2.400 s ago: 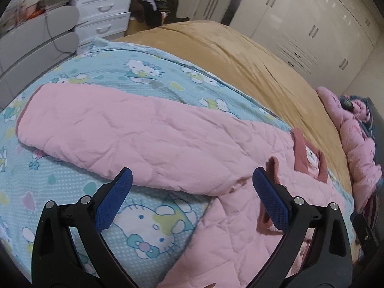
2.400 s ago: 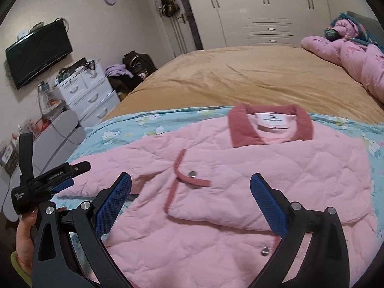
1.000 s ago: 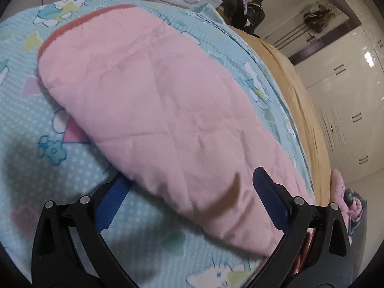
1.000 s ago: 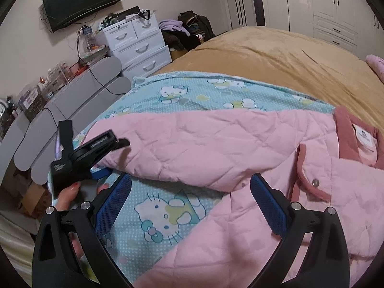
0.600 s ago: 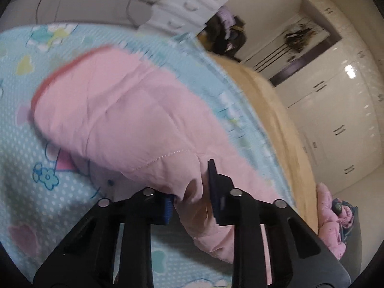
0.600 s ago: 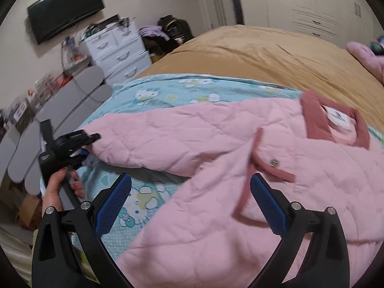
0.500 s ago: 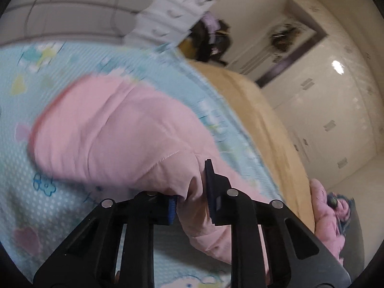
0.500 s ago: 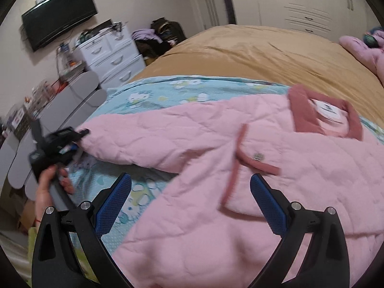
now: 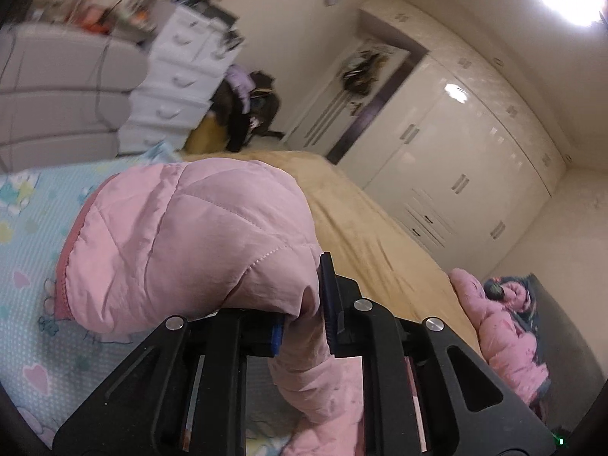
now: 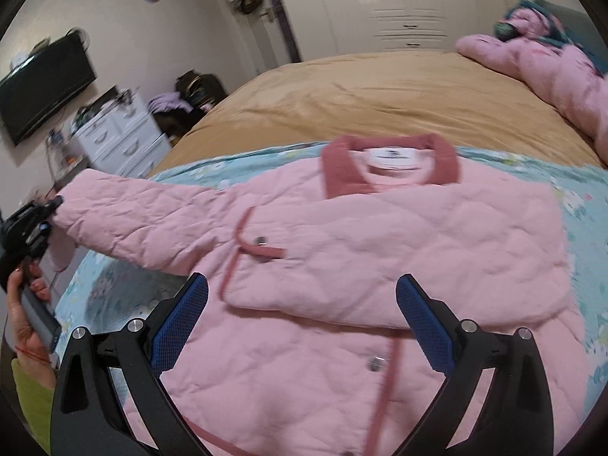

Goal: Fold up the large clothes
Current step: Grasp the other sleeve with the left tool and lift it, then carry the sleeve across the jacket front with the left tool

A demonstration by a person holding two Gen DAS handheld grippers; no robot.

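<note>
A pink quilted jacket (image 10: 380, 250) with a dark pink collar (image 10: 387, 167) lies front-up on a blue cartoon-print sheet (image 10: 585, 197). My left gripper (image 9: 304, 315) is shut on the jacket's sleeve (image 9: 182, 235) near its cuff and holds it lifted off the sheet. In the right wrist view the left gripper (image 10: 34, 224) holds the sleeve (image 10: 136, 216) out to the left. My right gripper (image 10: 300, 323) is open and empty, hovering above the jacket's lower front.
The tan bedspread (image 10: 380, 91) covers the far part of the bed. A pink bundle of bedding (image 10: 551, 68) lies at the far right. White drawers (image 10: 121, 133), a wall TV (image 10: 41, 87) and wardrobes (image 10: 399, 3) stand beyond the bed.
My left gripper closed on the sleeve near the cuff and lifted it off the sheet. My right gripper swung right and now faces the jacket's collar and front.
</note>
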